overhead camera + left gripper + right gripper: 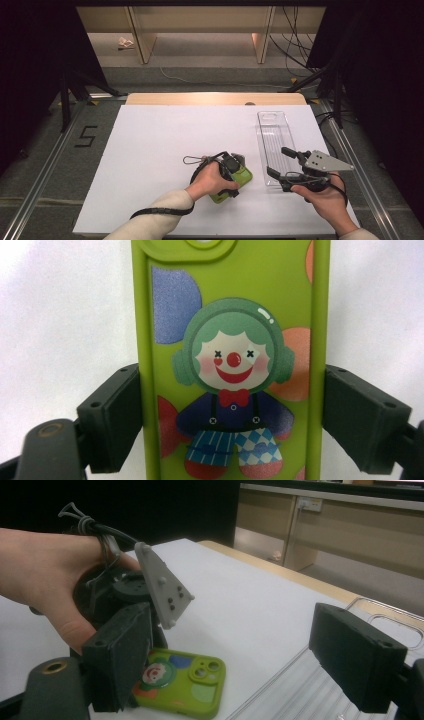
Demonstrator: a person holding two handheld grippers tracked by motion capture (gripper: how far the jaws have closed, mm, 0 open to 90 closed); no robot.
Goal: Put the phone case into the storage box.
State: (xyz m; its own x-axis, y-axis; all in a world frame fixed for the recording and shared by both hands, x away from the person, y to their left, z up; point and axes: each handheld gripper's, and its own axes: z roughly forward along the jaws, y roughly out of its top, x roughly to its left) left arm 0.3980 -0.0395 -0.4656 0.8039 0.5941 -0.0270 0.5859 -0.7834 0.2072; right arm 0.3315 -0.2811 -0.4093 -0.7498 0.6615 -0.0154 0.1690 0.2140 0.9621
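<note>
A lime-green phone case (243,178) with a clown picture lies face down on the white table sheet, near the front middle. My left gripper (232,172) points down over it. In the left gripper view the case (235,340) runs up between the two black pads (117,420), and both pads touch its long edges. My right gripper (277,161) hovers to the right over the near end of a clear plastic tray (274,131), its jaws wide apart with nothing between them. The right gripper view looks across at the case (187,680) and the hand holding the left gripper.
The white sheet (160,135) covers the table, with a wooden strip (215,98) at its far edge. Black stand legs (320,80) and cables sit on the floor beyond. A "5" mark (86,136) is on the floor at left.
</note>
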